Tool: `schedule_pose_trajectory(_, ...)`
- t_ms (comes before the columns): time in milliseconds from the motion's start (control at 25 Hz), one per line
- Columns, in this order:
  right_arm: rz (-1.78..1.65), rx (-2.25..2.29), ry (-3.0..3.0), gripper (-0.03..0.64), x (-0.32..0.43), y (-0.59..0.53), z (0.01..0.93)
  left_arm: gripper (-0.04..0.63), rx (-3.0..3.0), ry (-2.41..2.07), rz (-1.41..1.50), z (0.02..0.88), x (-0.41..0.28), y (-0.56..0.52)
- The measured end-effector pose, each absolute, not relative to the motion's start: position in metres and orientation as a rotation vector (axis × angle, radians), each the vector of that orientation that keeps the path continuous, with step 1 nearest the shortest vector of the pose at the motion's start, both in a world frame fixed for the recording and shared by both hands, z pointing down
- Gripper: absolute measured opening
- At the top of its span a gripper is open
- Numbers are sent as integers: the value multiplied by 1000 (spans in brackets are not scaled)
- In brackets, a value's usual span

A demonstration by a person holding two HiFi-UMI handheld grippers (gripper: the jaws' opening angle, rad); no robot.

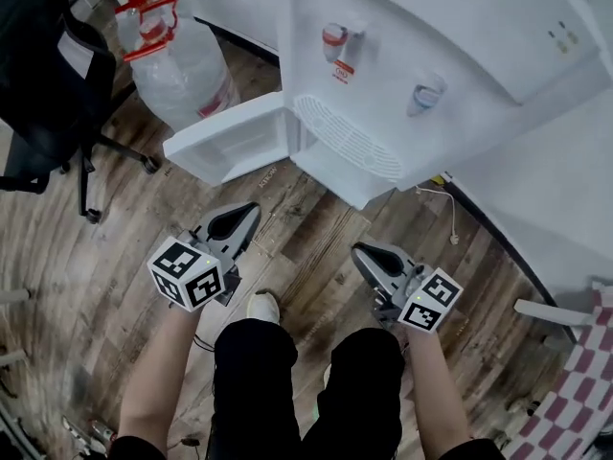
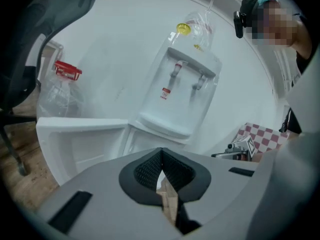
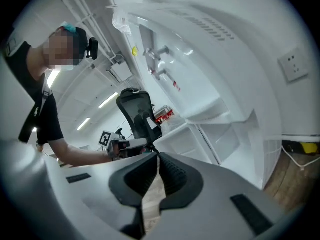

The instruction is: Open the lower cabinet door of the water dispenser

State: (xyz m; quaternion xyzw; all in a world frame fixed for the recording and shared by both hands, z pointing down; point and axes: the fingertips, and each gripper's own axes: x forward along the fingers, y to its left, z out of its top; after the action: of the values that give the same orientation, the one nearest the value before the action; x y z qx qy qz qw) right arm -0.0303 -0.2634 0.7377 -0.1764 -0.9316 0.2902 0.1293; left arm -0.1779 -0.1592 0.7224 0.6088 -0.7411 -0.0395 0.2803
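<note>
- Standing at about one o'clock in the head view, the white plastic water dispenser (image 1: 421, 75) has a red-collared tap (image 1: 335, 38) and a blue-collared tap (image 1: 426, 94) above a slotted white drip tray (image 1: 350, 142).
- Its white lower cabinet door (image 1: 230, 142) stands open, swung out to the dispenser's nine o'clock side with its moulded inner face upward, and neither gripper touches it.
- The grey left gripper (image 1: 247, 214) with its marker cube sits at seven o'clock from the door, apart from it and pointing toward it.
- In the left gripper view the left gripper's (image 2: 161, 156) black ribbed pads meet at the tips with nothing between them; the open door (image 2: 82, 134) lies at ten o'clock and the dispenser (image 2: 175, 94) at twelve.
- The grey right gripper (image 1: 362, 252) is held at six o'clock from the drip tray, well short of it.
- In the right gripper view the right gripper's (image 3: 158, 159) pads are likewise pressed together and empty, with the dispenser's open cabinet (image 3: 210, 134) at one o'clock.
- Clear plastic water bottles with red handles (image 1: 177, 60) stand at eleven o'clock, beside a black mesh office chair (image 1: 48, 75) at ten.
- Brown wood-plank floor (image 1: 306, 228) lies under both grippers, and a red-and-white checked cloth (image 1: 575, 391) shows at four o'clock.
</note>
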Motion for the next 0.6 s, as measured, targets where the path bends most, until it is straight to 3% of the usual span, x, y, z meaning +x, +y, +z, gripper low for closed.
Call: schedule_pose_trajectory(600, 856, -482, -2658, 32, 53, -221, 452, 14, 1588, -1891, -148, 439, -61, -151)
